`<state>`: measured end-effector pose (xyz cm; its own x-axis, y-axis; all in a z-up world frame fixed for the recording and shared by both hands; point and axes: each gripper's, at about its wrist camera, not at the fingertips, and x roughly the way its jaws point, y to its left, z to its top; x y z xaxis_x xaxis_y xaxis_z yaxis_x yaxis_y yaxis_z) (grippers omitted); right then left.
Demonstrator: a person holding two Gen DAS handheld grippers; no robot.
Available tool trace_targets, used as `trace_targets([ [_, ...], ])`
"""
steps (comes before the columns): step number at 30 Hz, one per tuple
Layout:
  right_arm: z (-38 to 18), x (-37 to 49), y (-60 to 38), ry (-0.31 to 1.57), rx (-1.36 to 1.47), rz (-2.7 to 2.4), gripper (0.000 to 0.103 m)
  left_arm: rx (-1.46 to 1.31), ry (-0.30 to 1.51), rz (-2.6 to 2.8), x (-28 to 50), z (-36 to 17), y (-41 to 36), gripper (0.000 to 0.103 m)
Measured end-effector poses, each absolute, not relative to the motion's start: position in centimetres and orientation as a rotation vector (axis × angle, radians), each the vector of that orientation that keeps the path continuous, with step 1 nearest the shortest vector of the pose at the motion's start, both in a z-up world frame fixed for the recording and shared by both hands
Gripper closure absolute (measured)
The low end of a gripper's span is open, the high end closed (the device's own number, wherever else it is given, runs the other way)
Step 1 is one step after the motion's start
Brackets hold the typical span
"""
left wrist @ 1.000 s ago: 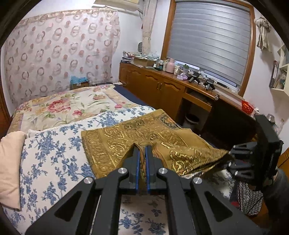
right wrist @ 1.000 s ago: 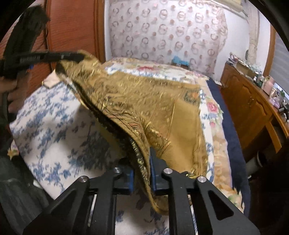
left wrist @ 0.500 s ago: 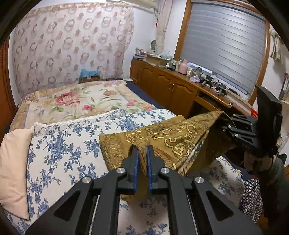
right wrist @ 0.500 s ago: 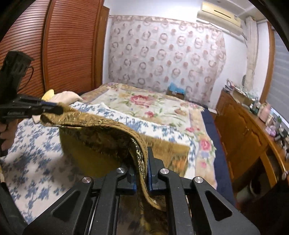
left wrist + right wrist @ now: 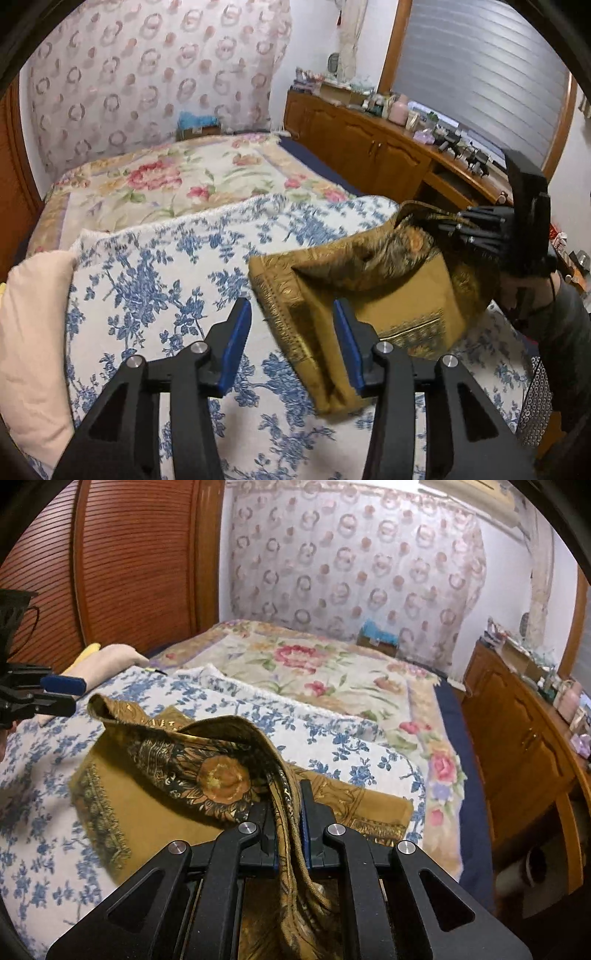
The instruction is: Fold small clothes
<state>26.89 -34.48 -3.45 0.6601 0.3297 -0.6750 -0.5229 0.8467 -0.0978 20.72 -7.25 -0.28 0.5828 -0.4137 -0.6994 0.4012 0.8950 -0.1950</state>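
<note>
Mid-fold: gold cloth point(image 5: 147, 812) on bed point(image 5: 155, 273), half doubled over. Left gripper point(image 5: 291, 339) jaws just opened, corner released, cloth loose between. Right gripper point(image 5: 288, 834) clamped on other corner. Next: lay right corner down, release, flatten.

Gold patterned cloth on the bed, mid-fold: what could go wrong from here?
1. The left hand-held gripper has just been opening; its corner of the gold cloth lies loose between the pads and may settle crooked.
2. Only the right hand-held gripper grips a bunched edge, so pulling could drag the lower layer across the blue floral cover.
3. The lifted flap sags and may crease.
</note>
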Motion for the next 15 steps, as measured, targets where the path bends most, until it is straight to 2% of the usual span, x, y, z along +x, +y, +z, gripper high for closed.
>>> trace_targets([
  [15,-5.3,31.9,-33.0,0.772,-0.332,0.502,0.099,0.004,0.883,-0.533,25.8,-2.6,-9.1,0.058],
])
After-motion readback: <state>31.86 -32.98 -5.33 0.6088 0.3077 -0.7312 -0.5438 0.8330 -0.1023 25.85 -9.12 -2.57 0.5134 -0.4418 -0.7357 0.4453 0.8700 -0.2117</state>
